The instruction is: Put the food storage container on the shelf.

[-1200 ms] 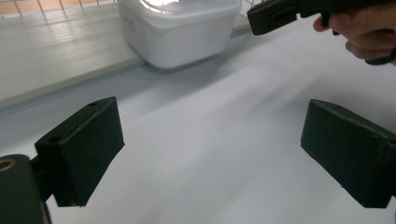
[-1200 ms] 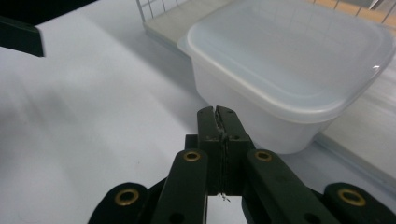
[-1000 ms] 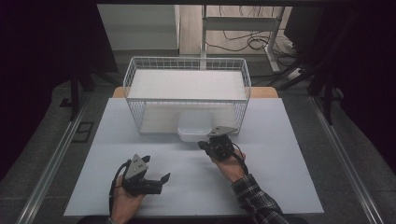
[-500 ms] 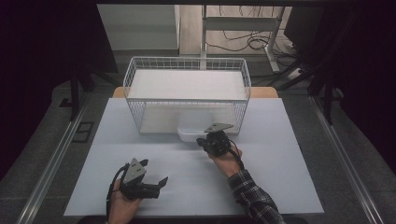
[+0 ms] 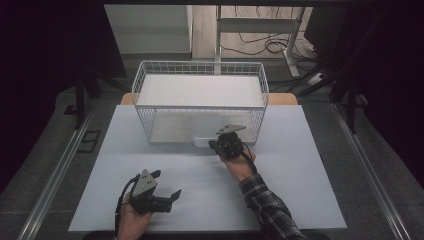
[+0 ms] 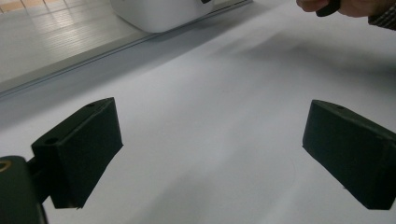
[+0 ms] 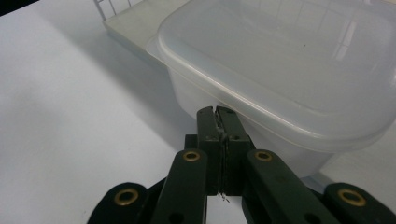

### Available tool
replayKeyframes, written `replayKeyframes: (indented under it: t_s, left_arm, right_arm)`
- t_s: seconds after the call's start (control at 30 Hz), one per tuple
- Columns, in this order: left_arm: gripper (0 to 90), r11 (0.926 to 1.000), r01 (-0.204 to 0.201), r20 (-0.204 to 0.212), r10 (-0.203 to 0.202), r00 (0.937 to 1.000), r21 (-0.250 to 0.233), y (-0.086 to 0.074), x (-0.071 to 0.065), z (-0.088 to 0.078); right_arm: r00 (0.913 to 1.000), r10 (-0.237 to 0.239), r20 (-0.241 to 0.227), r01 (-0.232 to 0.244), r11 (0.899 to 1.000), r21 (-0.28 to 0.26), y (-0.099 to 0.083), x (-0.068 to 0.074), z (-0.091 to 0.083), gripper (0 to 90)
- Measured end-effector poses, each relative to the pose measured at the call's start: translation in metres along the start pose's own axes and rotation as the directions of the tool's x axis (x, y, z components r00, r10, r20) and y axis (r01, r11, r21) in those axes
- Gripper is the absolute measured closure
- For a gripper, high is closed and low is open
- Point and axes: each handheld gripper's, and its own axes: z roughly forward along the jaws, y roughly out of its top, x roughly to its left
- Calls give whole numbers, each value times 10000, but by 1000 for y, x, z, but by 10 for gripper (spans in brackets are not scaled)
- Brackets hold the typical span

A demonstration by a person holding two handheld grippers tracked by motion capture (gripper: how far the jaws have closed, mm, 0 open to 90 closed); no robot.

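Right claw [image 7: 219,116], jaws pressed together on nothing, noses the tub [image 7: 280,74] dead ahead at basket [image 5: 200,67] front; left claw [image 5: 160,197], agape and empty, well back on bench [image 5: 300,200].

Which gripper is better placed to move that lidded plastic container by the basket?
Right. The right gripper sits shut against the container; the left gripper lies open, far back.

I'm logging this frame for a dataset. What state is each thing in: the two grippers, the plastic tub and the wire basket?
Left gripper: jaws wide open, holding nothing, over the bare table.
Right gripper: jaws shut, tips against the tub wall just under its lid rim.
Tub: lid on, upright, at the basket's open front.
Basket: upright on the table, tub partly inside.
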Motion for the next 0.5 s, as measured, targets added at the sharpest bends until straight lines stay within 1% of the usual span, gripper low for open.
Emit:
replayKeyframes:
  t_s: [0.1, 0.23, 0.33, 0.5]
  left_arm:
    - [41, 10000, -54, -94, 54, 9999, 12, 0, 0, 0]
    - [40, 10000, -30, -180, 31, 9998, 47, 0, 0, -1]
    - [40, 10000, 6, -200, -4, 9998, 68, 0, 1, 0]
    - [40, 9999, 48, -175, -46, 9998, 91, 1, 1, 0]
  right_arm:
    - [10000, 19, 57, -19, 10000, -20, 3, -2, 3, 884]
    - [9999, -18, 105, 18, 10000, -43, 7, -4, 8, 884]
    - [9999, 39, 113, -39, 10000, -41, 10, -6, 11, 884]
    - [9997, -14, 236, 15, 10000, -41, 15, -8, 16, 884]
